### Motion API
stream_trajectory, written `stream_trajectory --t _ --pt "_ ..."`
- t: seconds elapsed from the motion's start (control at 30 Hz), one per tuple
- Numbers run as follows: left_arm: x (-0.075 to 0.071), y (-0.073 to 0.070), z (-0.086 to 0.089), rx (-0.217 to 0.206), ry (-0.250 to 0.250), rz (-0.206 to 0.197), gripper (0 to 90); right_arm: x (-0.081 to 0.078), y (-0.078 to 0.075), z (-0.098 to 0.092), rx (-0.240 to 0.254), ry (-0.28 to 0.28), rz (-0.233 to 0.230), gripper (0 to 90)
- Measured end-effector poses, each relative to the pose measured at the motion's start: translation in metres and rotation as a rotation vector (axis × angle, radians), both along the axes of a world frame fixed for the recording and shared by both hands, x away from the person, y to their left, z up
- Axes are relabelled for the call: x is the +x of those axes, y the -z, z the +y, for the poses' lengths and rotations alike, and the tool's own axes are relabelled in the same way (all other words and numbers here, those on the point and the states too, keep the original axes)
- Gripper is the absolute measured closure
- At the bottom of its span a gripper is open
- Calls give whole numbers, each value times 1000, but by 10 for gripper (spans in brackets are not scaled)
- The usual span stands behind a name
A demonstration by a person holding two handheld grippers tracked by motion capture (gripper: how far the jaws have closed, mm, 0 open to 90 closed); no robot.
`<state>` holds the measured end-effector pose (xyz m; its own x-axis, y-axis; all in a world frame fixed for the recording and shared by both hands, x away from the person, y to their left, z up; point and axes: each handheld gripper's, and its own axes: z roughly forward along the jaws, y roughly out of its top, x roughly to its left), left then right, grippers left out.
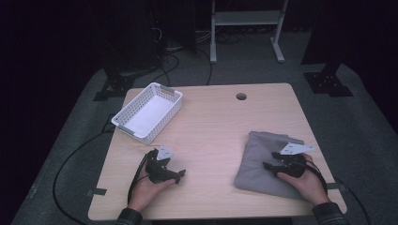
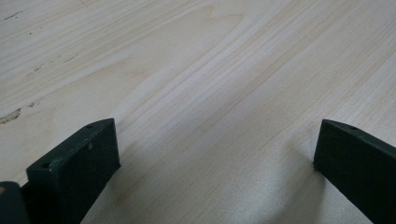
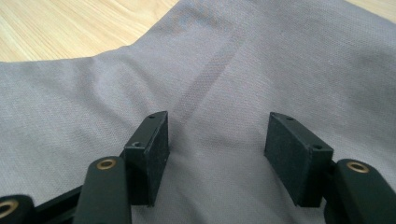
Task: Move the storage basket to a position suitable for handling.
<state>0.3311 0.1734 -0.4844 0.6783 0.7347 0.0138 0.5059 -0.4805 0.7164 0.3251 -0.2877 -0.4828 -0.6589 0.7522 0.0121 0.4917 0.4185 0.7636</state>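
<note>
White plastic lattice basket [image 1: 148,111] sits at the far left of the pale wood tabletop [image 1: 211,126], nothing visible inside it. Nearer the person, the left gripper [image 1: 180,174] rests low over bare wood, well apart from the basket; in the left gripper view its jaws stand spread wide with only wood grain between them, so released and carrying nothing.

To the right, a flat grey cloth bag [image 1: 265,161] lies near the tabletop's right edge, roughly smoothed, one faint crease running up its middle [image 3: 205,79]. The right gripper [image 1: 266,165] is over the bag; in the right gripper view its jaws [image 3: 217,140] are parted, straddling the crease with the fabric flat between them, pads not pinching it.

Judgement: early stage. No grasp made on the cloth yet; gripping, lifting and any fold or transfer toward the basket all appear left to do.
</note>
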Motion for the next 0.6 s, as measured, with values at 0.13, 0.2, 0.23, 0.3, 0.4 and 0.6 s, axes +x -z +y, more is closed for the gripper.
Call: stream_trajectory --t 0.13,0.2,0.23,0.3,0.4,0.6 --pt "1 0 -2 -4 -13 -2 0 -3 0 -8 4 18 6 383" --pt "1 -2 -2 -8 -11 -16 65 -3 0 -8 2 20 5 383" --pt "1 -4 -2 -1 -8 -27 110 -3 0 -8 0 18 2 383" --pt "3 -8 -1 4 0 -34 140 -3 0 -8 2 20 5 383" --pt "5 -22 4 -7 -18 -46 270 -3 0 -8 1 21 3 383" --pt "20 -59 21 -81 -73 -22 546 -3 0 -8 1 22 2 383"
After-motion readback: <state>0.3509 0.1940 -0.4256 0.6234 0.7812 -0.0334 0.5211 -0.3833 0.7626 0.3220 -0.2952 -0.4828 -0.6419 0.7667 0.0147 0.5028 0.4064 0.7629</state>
